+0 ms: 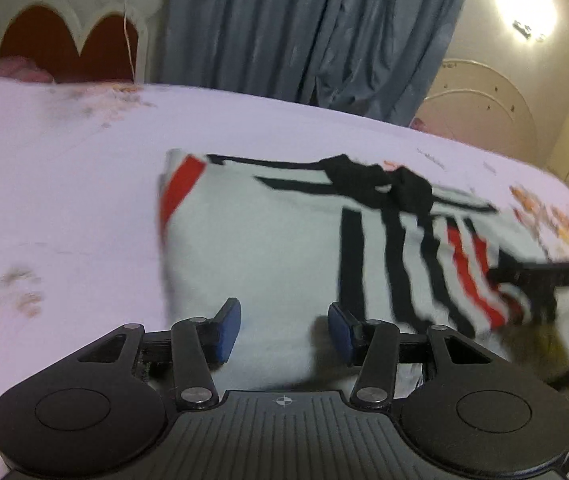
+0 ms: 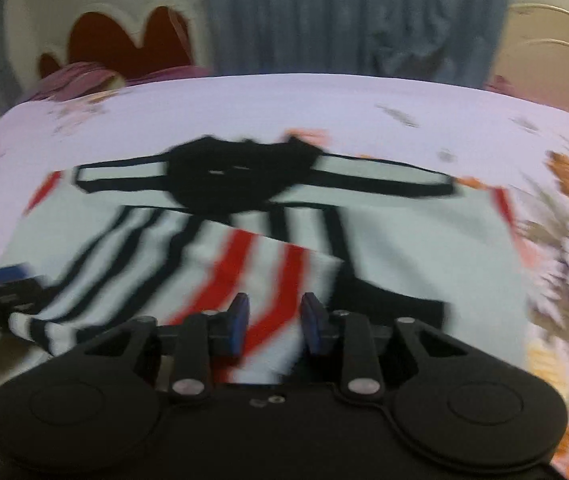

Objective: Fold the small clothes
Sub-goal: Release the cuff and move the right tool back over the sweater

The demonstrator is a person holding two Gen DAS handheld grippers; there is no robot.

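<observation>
Floral bedsheet (image 1: 64, 184) carries the striped shirt (image 1: 268, 248); left gripper (image 1: 284, 330) hovers low over it, spread wide, while right gripper (image 2: 274, 322) pinches a folded edge.

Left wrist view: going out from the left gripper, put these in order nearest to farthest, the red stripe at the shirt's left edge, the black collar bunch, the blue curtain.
From the left gripper:
1. Red stripe, ahead left on the shirt.
2. Black collar bunch, ahead right; only slightly farther, nearly too close to call.
3. Blue curtain, beyond the bed, plainly farthest.
</observation>
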